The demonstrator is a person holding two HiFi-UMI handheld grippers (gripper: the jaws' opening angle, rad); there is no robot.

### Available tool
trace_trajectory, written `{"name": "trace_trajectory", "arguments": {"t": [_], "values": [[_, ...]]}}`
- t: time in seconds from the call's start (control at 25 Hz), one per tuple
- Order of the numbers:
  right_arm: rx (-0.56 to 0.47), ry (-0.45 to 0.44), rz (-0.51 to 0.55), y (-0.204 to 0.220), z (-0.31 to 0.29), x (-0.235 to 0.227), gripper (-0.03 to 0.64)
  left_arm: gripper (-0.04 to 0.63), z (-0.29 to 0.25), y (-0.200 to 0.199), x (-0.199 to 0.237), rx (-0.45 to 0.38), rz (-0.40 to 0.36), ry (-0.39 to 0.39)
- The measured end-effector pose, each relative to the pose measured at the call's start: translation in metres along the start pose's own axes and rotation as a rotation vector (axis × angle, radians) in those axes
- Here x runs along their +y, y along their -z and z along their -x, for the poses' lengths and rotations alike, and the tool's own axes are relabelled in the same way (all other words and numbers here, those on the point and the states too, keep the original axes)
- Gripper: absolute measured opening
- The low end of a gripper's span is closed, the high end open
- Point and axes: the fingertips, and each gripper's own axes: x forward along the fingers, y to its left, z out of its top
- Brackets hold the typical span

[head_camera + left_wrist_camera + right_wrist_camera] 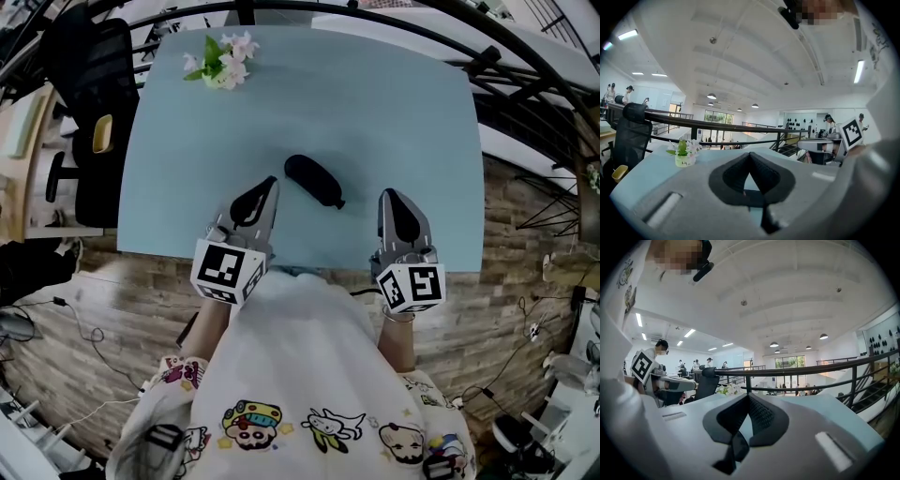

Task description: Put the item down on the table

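The black item (314, 180) is seen laid flat on the table (403, 122), its long axis slanted far-left to near-right, flanked by the left gripper (272, 181), the nearer, and the right gripper (387, 194), both pressed together on nothing.

Item (314, 180) central on table (394, 122), flower pot (220, 64) behind it far left, chair (94, 122) seemingly beyond left edge

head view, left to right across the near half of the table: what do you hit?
left tool → black item → right tool. The flower pot further back is left out because it overlaps the left tool's span.
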Motion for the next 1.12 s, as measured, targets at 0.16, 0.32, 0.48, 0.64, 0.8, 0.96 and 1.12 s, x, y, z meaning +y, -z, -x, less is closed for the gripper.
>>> {"name": "trace_trajectory", "arguments": {"t": [0.16, 0.32, 0.48, 0.64, 0.8, 0.96, 1.12], "values": [[0.006, 0.001, 0.004, 0.001, -0.001, -0.001, 0.009, -0.002, 0.000, 0.001, 0.002, 0.000, 0.003, -0.004], [0.013, -0.002, 0.015, 0.002, -0.002, -0.002, 0.009, -0.002, 0.000, 0.002, 0.004, 0.001, 0.007, -0.009], [0.019, -0.010, 0.023, 0.002, -0.002, -0.002, 0.009, -0.002, 0.001, 0.002, 0.005, 0.001, 0.008, -0.019], [0.021, -0.015, 0.022, 0.002, -0.001, -0.002, 0.009, -0.002, 0.004, 0.002, 0.006, 0.000, 0.009, -0.029], [0.022, -0.022, 0.024, 0.002, -0.004, -0.001, 0.009, -0.002, 0.004, 0.001, 0.009, 0.000, 0.007, -0.033], [0.020, -0.023, 0.015, 0.003, -0.007, -0.002, 0.009, -0.002, 0.004, 0.002, 0.011, 0.001, 0.009, -0.039], [0.033, -0.033, 0.014, 0.004, -0.006, -0.001, 0.009, -0.002, 0.005, 0.002, 0.010, 0.003, 0.009, -0.047]]}}
